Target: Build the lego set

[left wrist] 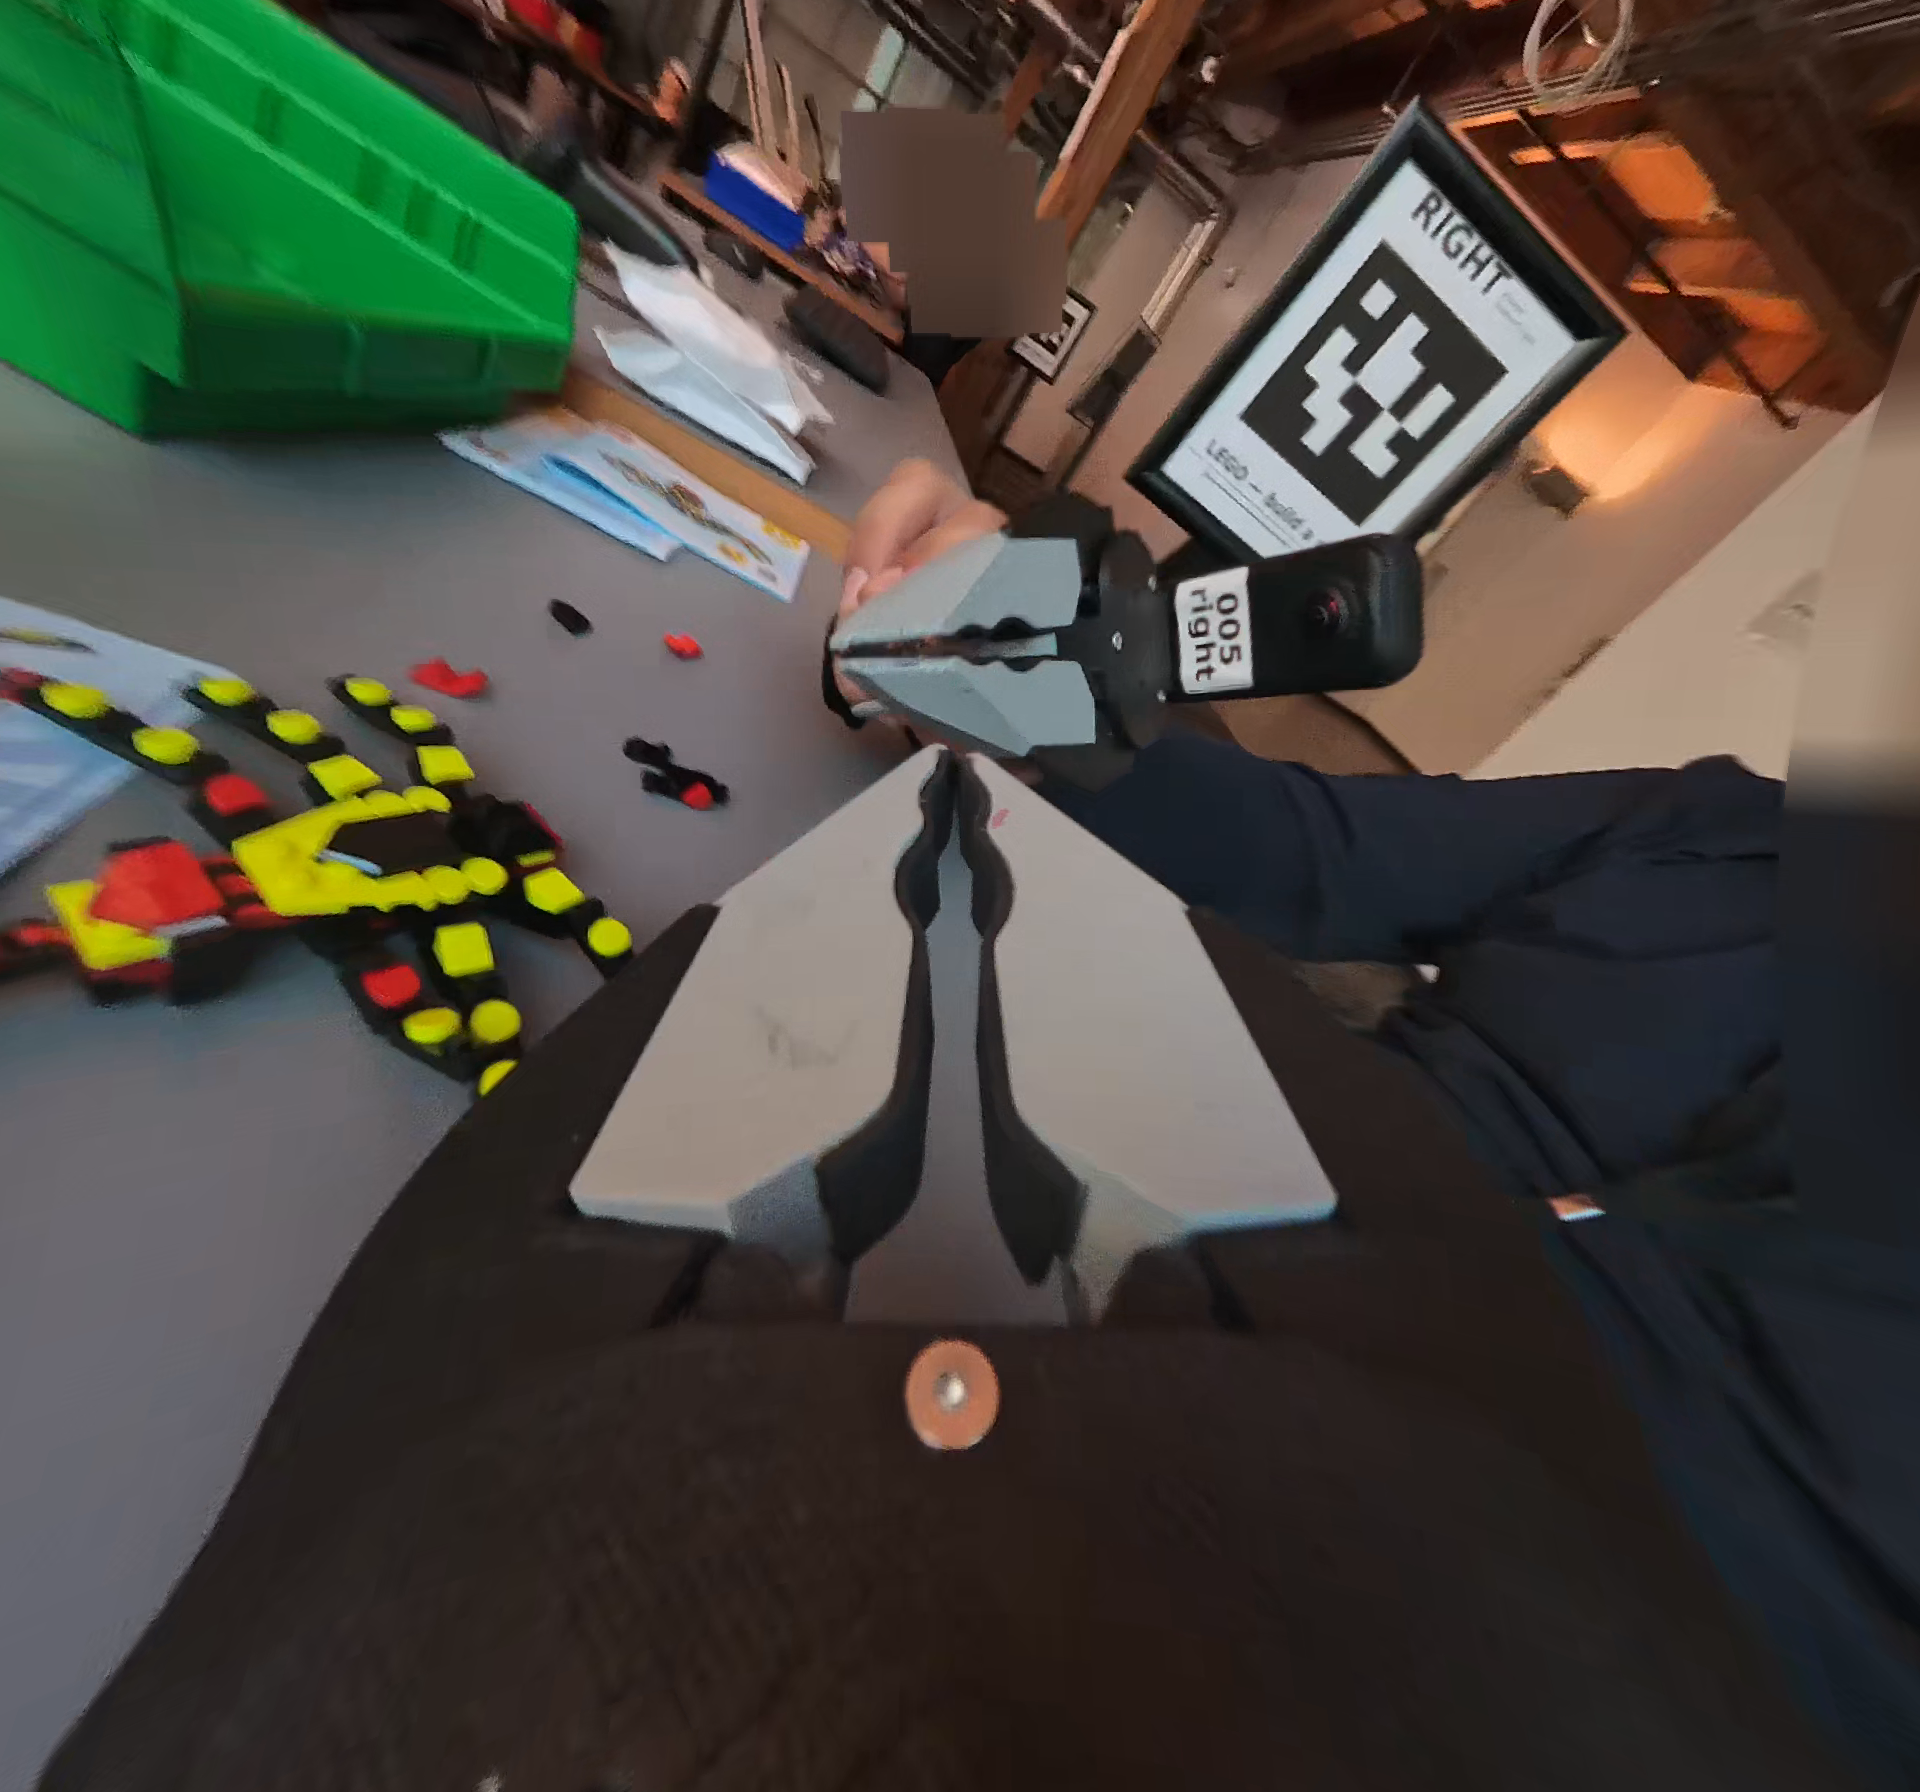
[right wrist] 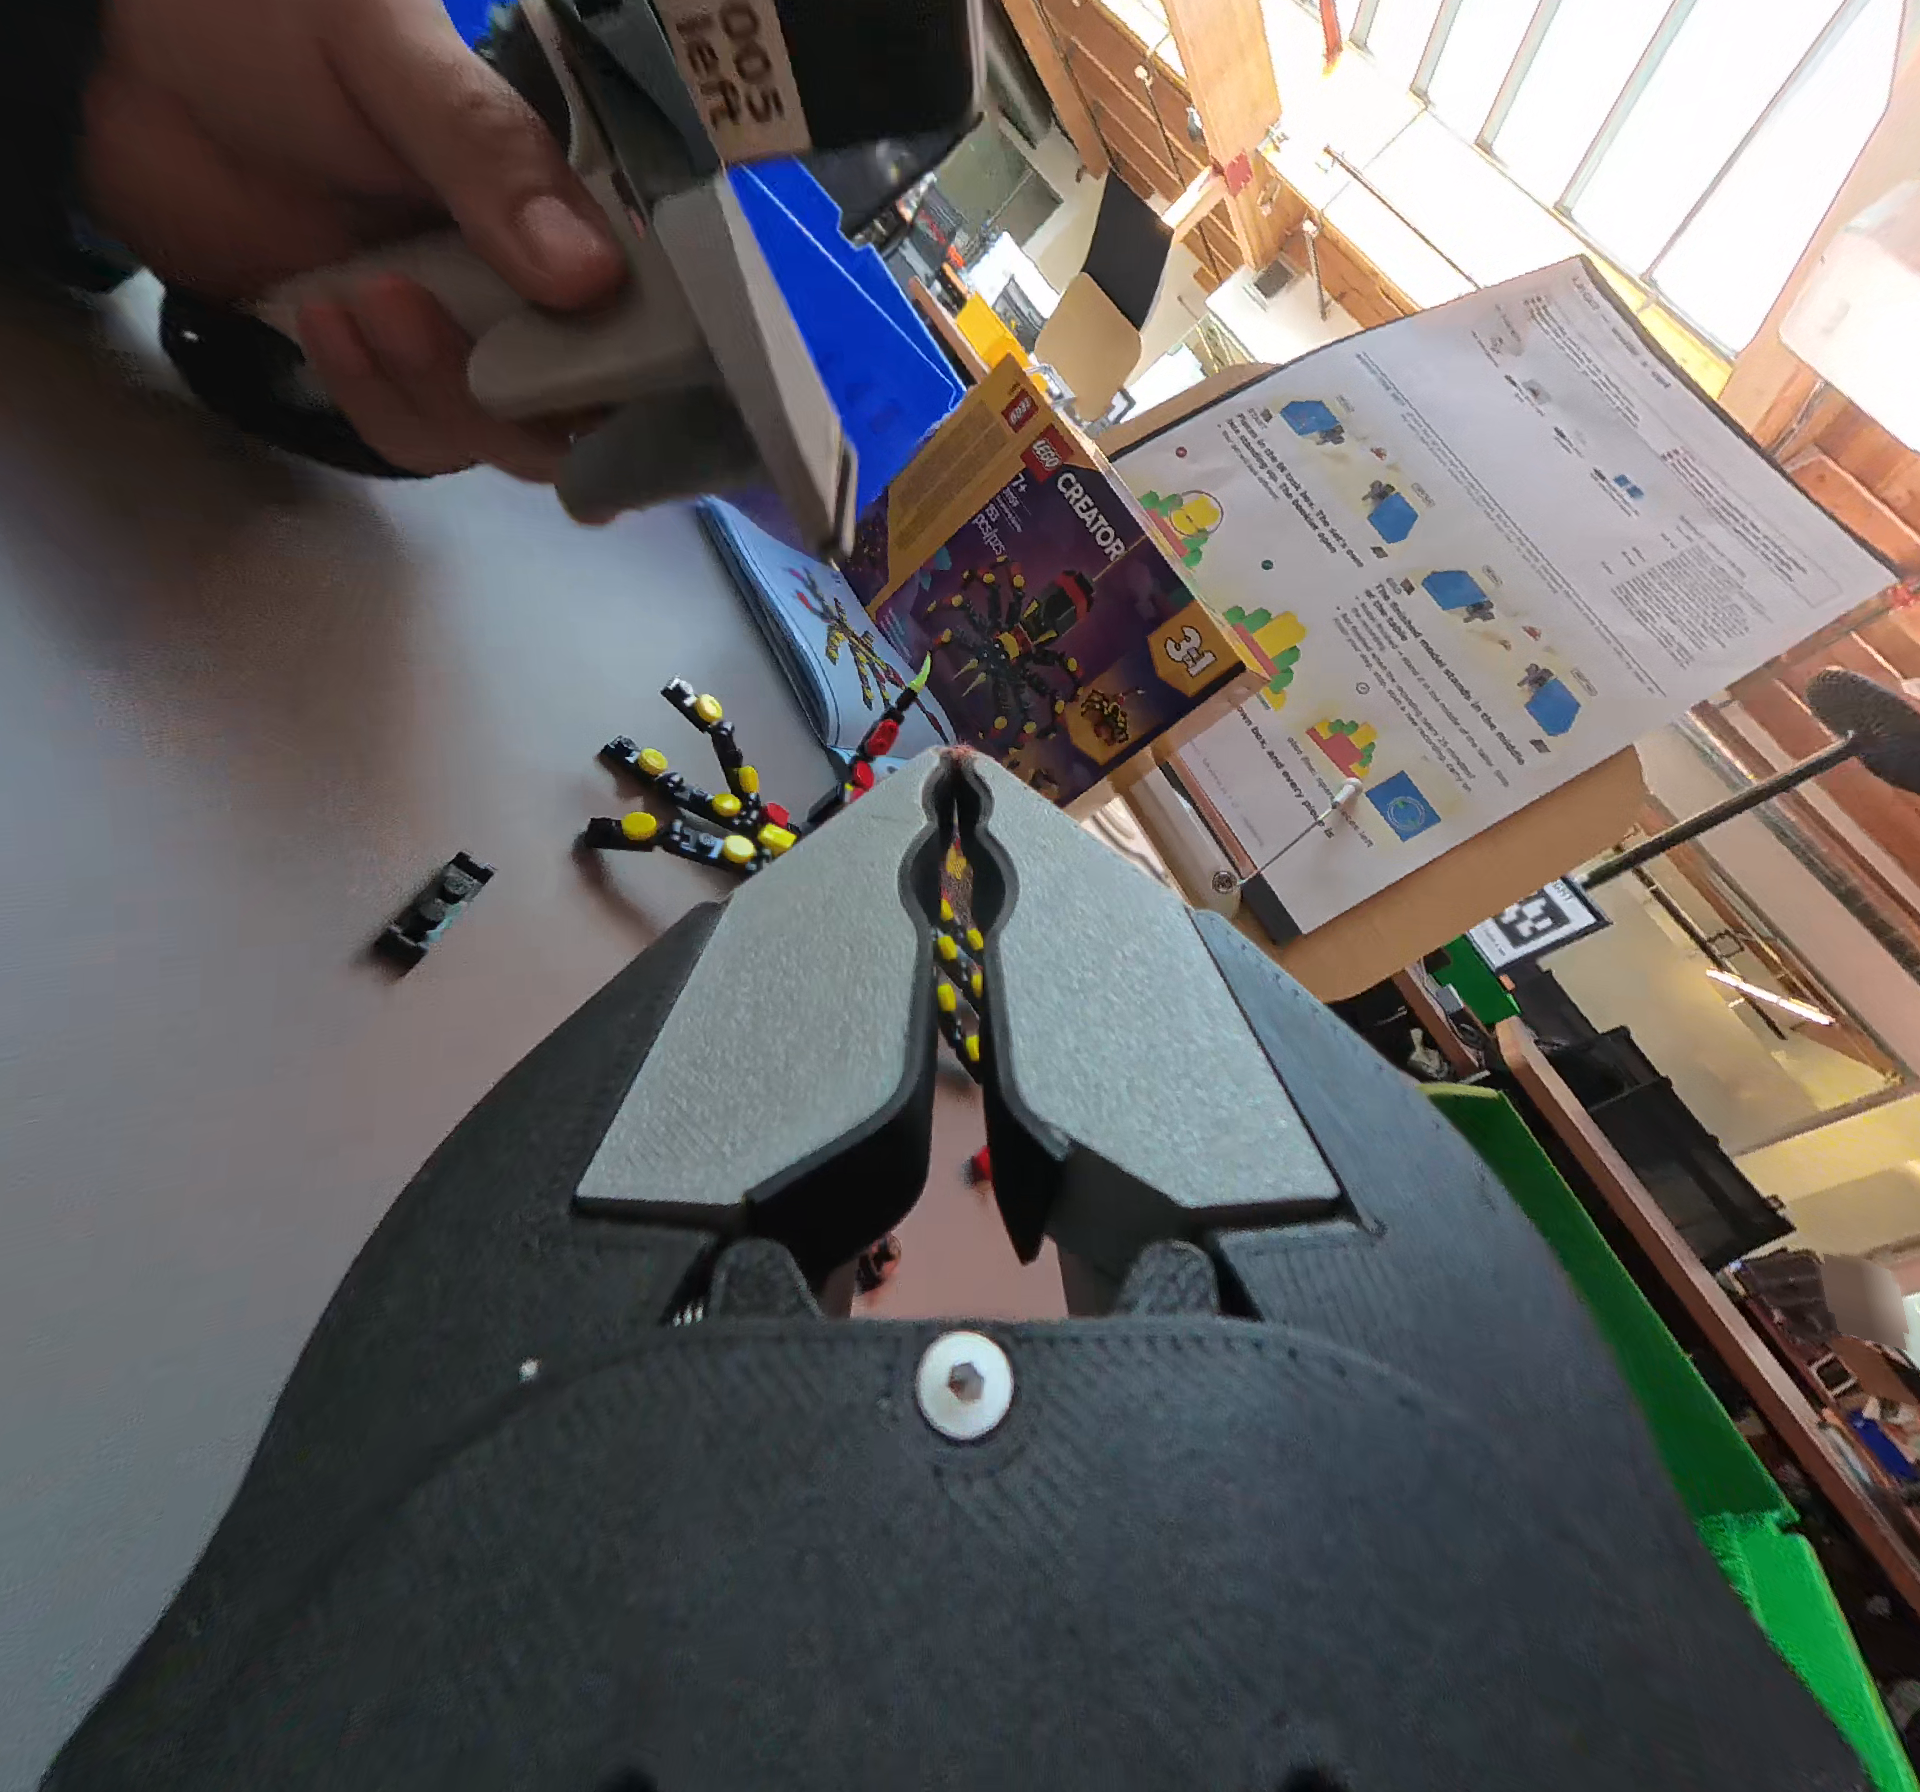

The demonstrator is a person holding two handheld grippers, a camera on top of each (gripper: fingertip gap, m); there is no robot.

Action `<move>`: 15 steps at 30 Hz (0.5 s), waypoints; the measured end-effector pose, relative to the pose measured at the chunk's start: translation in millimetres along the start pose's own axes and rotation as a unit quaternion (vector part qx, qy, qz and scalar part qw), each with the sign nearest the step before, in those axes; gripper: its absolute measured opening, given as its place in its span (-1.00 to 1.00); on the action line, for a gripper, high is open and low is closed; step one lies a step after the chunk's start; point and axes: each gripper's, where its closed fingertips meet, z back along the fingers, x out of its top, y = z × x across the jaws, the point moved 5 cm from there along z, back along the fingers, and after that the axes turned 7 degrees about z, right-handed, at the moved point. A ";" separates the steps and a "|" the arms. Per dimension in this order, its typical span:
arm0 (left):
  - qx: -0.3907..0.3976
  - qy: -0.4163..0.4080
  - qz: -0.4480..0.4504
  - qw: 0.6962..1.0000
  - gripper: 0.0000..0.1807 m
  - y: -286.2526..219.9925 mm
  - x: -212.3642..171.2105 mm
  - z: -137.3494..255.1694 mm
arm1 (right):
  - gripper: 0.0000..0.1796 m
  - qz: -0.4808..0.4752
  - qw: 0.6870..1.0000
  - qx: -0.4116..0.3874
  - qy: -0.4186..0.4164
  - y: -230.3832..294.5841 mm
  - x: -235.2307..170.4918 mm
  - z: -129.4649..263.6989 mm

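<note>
A black, yellow and red lego spider model (left wrist: 343,859) lies on the grey table (left wrist: 260,1223) at the left; it also shows in the right wrist view (right wrist: 707,807), partly behind my fingers. My left gripper (left wrist: 951,766) is shut, with nothing seen between its tips, and is held above the table right of the model. My right gripper (right wrist: 951,771) is shut too, with nothing seen in it. It hovers just beyond the left one's tips in the left wrist view (left wrist: 842,646). The left gripper (right wrist: 842,537) shows in a hand in the right wrist view.
Loose pieces lie near the model: a red piece (left wrist: 449,677), a small red one (left wrist: 683,643), a black one (left wrist: 569,615), a black-and-red cluster (left wrist: 675,774), a black plate (right wrist: 436,911). Green bins (left wrist: 260,215), booklets (left wrist: 634,506), the lego box (right wrist: 1039,599), an instruction board (right wrist: 1455,579) and blue bins (right wrist: 831,288) stand behind. My hands' fingertips stand some 4 cm from each other.
</note>
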 end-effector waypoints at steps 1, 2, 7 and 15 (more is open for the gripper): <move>0.012 -0.028 -0.027 0.999 -1.00 -4.2 9.0 8.2 | -1.00 -0.007 1.000 -0.002 0.002 -2.3 -2.1 0.4; 0.033 -0.066 -0.051 0.996 -0.98 -6.8 19.4 19.9 | -1.00 -0.014 1.000 -0.006 0.005 -4.6 -4.2 0.9; 0.202 -0.109 -0.094 0.969 -0.74 -17.8 54.9 84.9 | -1.00 -0.041 0.999 -0.012 0.014 -12.0 -12.1 1.1; 0.434 0.001 -0.075 0.898 -0.59 -5.9 31.1 139.7 | -1.00 -0.040 0.999 -0.003 0.024 -8.7 -14.4 -1.4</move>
